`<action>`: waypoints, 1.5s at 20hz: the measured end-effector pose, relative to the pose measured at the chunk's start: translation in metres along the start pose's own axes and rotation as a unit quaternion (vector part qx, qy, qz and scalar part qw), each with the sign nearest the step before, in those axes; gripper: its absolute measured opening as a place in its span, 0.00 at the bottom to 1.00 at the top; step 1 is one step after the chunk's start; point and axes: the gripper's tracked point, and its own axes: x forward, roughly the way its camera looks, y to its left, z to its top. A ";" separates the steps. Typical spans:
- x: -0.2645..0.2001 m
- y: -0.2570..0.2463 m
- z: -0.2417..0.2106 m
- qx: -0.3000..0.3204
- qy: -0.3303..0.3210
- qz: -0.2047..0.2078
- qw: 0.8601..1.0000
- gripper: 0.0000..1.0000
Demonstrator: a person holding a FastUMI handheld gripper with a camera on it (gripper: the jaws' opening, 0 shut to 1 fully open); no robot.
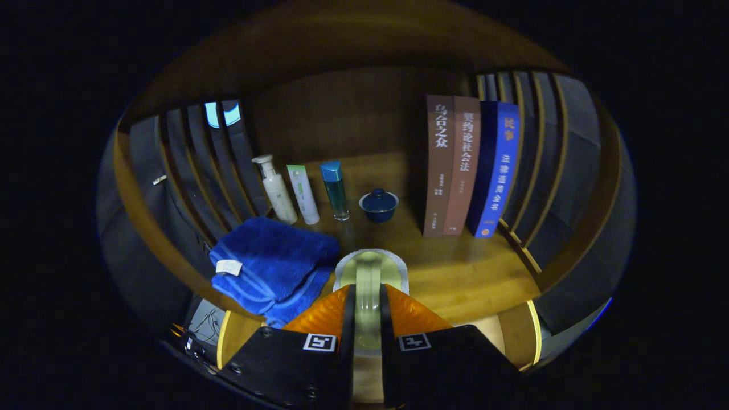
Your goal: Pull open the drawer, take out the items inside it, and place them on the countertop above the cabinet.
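Gripper view: the gripper has its fingers closed on a pale green tube above the countertop; a careless release could roll it onto the blue towel.

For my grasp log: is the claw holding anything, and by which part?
Yes. The claw is shut on a pale green cup, gripping its rim or edge, above the countertop.

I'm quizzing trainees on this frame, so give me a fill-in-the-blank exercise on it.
1. The gripper is shut on a pale ____ held edge-on.
2. The folded towel on the countertop is ____ in colour.
3. ____ books stand upright.
4. The lidded cup sits between the books and the ____-capped bottle.

Missing words: plate; blue; three; blue
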 end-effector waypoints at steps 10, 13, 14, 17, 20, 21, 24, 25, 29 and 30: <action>0.081 -0.003 0.001 0.008 0.077 -0.005 0.997 0.25; 0.087 -0.006 -0.004 0.008 0.079 -0.007 0.997 0.25; 0.085 -0.004 0.001 0.012 0.071 -0.003 0.997 0.26; 0.084 -0.009 0.004 0.011 0.060 -0.008 0.998 0.82; 0.071 -0.007 -0.001 0.001 0.046 -0.011 0.999 1.00; 0.068 -0.007 -0.002 -0.005 0.040 -0.013 0.999 1.00; 0.043 -0.005 -0.002 -0.006 0.008 -0.013 1.000 1.00; 0.033 -0.005 -0.002 -0.003 -0.005 -0.013 1.000 1.00; -0.022 -0.008 -0.006 -0.009 -0.061 -0.011 0.998 1.00; -0.038 -0.007 -0.007 -0.011 -0.077 -0.008 0.997 1.00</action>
